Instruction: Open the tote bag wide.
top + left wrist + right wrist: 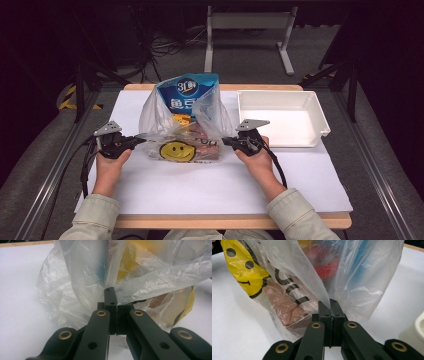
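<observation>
A clear plastic bag with a yellow smiley face stands mid-table, stuffed with snack packets; a blue packet sticks out of its top. My left gripper is shut on the bag's left handle, the film pinched between its tips. On the other side, my right gripper is shut on the right handle, with film caught between its closed tips. Both handles are pulled sideways, low over the table. In the right gripper view, the bag shows a brown packet and something red inside.
A white empty tray sits at the back right, just beyond my right hand; its corner shows in the right gripper view. White paper covers the wooden table. Metal rails run along both sides.
</observation>
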Motion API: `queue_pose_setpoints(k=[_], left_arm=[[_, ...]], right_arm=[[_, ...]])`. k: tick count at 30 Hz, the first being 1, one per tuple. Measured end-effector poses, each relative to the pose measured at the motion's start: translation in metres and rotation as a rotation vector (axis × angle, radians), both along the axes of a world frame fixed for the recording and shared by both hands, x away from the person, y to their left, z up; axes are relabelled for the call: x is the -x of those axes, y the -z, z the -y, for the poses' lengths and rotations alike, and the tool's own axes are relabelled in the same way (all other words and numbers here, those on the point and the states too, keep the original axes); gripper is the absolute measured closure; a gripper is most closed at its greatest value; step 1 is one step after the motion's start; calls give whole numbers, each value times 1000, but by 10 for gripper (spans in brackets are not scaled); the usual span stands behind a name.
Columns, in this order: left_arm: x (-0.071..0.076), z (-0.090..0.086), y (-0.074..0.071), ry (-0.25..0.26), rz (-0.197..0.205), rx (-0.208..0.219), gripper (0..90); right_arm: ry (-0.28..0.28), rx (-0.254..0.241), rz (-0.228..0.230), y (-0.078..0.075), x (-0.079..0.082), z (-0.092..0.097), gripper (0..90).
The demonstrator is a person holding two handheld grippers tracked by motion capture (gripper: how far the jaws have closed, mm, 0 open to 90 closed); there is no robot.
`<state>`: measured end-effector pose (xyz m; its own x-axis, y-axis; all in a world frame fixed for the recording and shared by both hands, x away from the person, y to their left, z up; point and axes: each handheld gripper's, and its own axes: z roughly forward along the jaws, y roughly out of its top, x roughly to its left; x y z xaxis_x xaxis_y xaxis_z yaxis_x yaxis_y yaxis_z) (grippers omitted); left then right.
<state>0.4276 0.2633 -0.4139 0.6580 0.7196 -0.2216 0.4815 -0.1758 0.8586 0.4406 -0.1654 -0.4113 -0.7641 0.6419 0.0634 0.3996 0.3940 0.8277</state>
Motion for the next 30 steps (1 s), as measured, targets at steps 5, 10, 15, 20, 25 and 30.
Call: queue_pose_setpoints(k=[5, 10, 15, 20, 25, 30], left_arm=[[-1, -1, 2, 4, -8, -3, 897], [2, -1, -1, -3, 5, -2, 831], [10, -6, -12, -2, 43, -5, 657], [25, -3, -33, 12, 113, -23, 424], [37, 2, -49, 30, 161, -22, 305], [51, 9, -68, 57, 216, -4, 276]], right_arm=[[1, 0, -4, 2, -1, -1, 900], [5, -4, 9, 0, 1, 0, 900], [-6, -28, 36, -5, 6, 1, 874], [-10, -50, 67, -13, 12, 2, 791], [-12, -65, 116, -23, 23, 2, 626], [-32, -72, 159, -32, 33, 6, 515]])
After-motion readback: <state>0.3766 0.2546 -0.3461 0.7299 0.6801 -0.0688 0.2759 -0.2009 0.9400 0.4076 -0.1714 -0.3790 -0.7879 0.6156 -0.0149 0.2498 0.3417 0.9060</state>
